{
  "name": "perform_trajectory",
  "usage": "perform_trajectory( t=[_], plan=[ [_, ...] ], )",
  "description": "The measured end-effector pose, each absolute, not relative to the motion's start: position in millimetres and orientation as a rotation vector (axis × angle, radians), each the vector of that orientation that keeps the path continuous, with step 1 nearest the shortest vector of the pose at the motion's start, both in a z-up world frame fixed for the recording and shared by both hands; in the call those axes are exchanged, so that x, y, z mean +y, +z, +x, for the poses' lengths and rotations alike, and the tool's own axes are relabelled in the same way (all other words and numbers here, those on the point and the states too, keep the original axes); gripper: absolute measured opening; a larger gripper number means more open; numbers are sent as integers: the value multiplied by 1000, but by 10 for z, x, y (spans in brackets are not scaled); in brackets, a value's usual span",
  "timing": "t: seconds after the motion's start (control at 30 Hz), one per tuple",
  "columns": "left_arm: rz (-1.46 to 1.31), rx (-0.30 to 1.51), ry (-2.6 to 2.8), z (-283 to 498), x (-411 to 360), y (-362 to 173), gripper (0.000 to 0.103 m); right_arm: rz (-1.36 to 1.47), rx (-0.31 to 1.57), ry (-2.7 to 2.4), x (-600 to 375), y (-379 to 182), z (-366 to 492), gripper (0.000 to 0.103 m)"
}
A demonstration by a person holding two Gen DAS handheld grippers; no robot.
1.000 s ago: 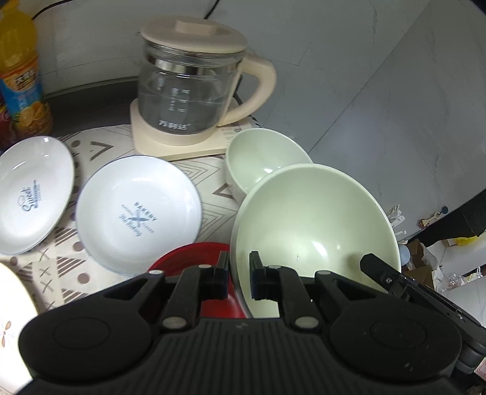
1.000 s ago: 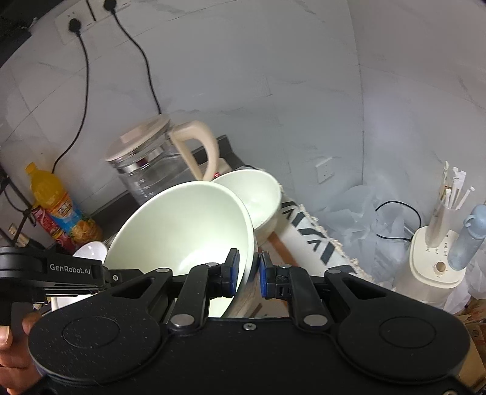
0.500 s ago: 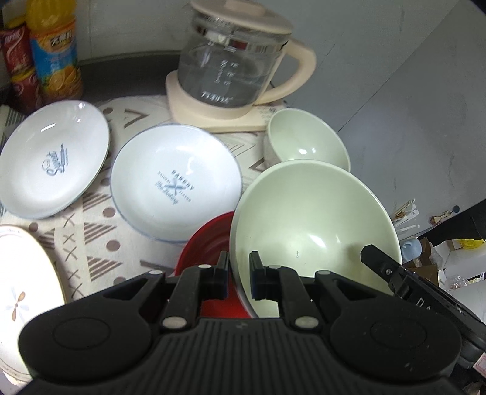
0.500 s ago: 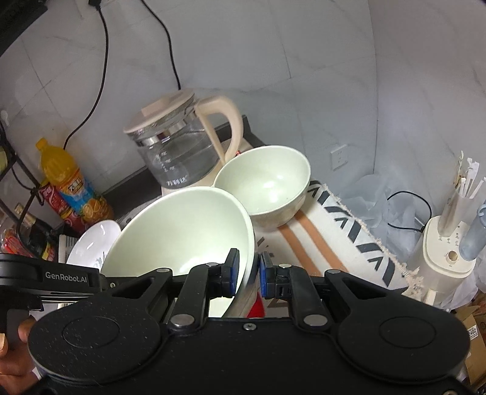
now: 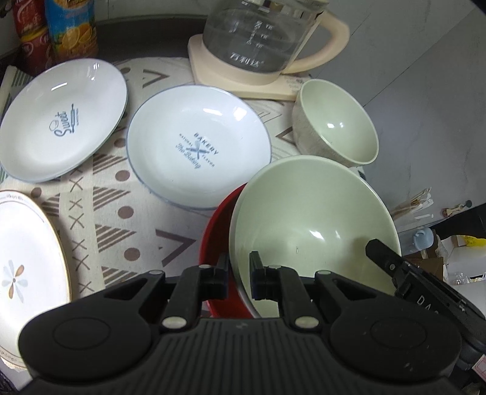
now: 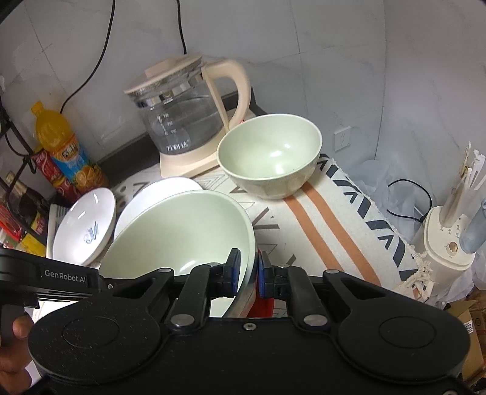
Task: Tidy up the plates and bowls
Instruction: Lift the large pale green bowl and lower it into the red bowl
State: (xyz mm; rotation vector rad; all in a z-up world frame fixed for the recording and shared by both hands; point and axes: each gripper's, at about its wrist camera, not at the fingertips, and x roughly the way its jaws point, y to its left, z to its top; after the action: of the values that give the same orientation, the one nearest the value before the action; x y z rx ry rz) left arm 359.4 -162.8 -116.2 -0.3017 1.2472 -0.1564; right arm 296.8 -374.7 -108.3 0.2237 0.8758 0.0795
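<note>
A large pale green bowl (image 5: 313,218) hangs tilted between both grippers, just above a red bowl (image 5: 214,240). My left gripper (image 5: 238,270) is shut on its left rim. On the opposite rim, my right gripper (image 6: 247,269) pinches the large green bowl (image 6: 182,237), its jaws still closing a little. A sliver of the red bowl (image 6: 258,302) shows under it. A small green bowl (image 6: 270,152) stands upright on the cloth beyond. Two white printed plates (image 5: 197,145) (image 5: 60,121) and a flower plate (image 5: 24,273) lie to the left.
A glass kettle (image 5: 261,39) on its cream base stands at the back, with drink bottles (image 5: 73,27) at the back left. The patterned cloth (image 5: 121,224) covers the table. Its right edge drops off beyond the small bowl (image 5: 337,124). A hand (image 6: 12,334) holds the left gripper.
Both grippers have sunk toward the table with the large green bowl, which now sits lower over the red bowl. The plates and kettle have drawn nearer in view.
</note>
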Motion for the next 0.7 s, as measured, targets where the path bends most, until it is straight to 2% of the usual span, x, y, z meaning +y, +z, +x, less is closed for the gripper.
perform_trajectory(
  t=[0.33,0.7],
  plan=[
    [-307,1301,-158,3608,-1605,-1354,12,176,893,82,-3682,-1199,3014,9],
    [-290,1303,-160,3654,-1596,-1293,15,168,907,57,-3682,-1291,3025,6]
  ],
)
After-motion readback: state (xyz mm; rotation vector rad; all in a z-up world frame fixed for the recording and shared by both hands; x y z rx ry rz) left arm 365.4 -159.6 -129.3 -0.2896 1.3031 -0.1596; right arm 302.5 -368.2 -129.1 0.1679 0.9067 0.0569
